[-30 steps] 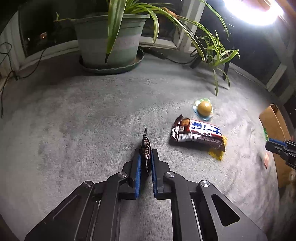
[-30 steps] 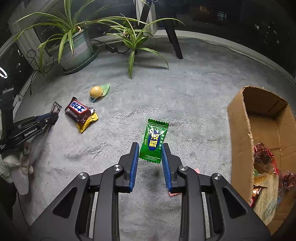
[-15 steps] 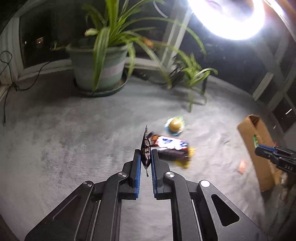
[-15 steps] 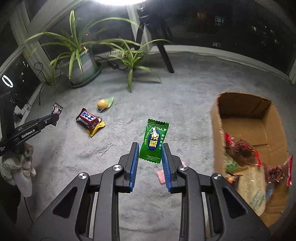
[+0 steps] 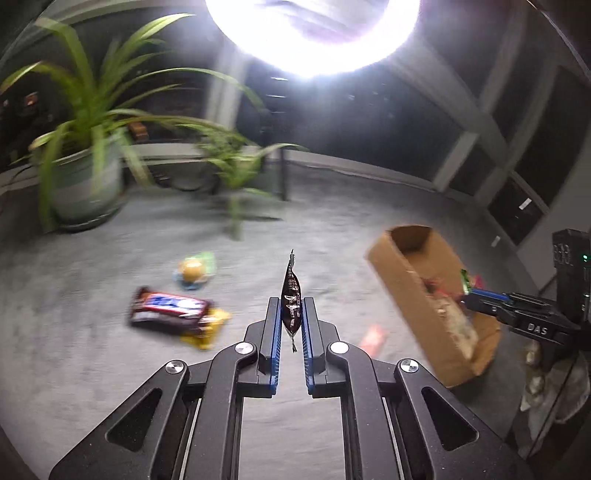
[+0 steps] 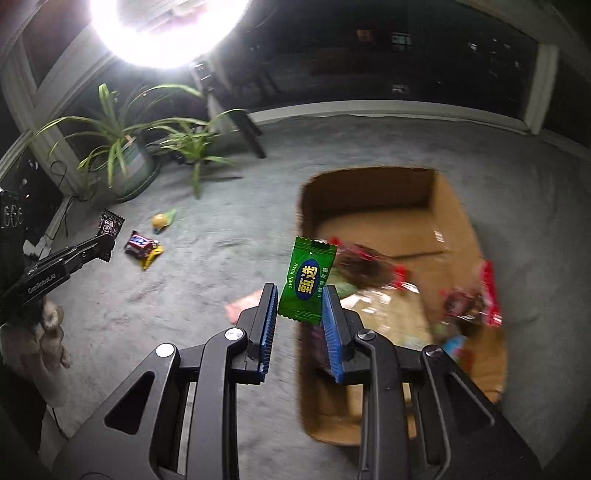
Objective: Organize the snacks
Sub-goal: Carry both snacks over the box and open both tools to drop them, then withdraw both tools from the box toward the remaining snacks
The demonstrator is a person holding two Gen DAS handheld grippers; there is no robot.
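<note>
My left gripper (image 5: 290, 300) is shut on a small dark brown snack packet (image 5: 291, 299), held edge-on above the grey carpet. My right gripper (image 6: 301, 290) is shut on a green candy packet (image 6: 309, 280), which hangs over the near left wall of the open cardboard box (image 6: 373, 192). Several red and mixed wrappers (image 6: 469, 295) lie inside that box. In the left wrist view the box (image 5: 406, 280) stands to the right, with the right gripper (image 5: 466, 288) over it. A chocolate bar (image 5: 168, 309) and a round yellow sweet (image 5: 191, 269) lie on the carpet to the left.
A large potted plant (image 5: 85, 184) and a smaller plant (image 5: 236, 173) stand at the back left by the window. A bright lamp (image 5: 314, 33) glares overhead on a dark stand (image 6: 251, 129). A pink wrapper (image 5: 373, 338) lies beside the box. A yellow wrapper (image 5: 210, 328) sticks out under the chocolate bar.
Both grippers have risen and swung right toward the box, each keeping its packet. The right gripper's green packet now hangs over the box edge; the loose snacks have slid left in view.
</note>
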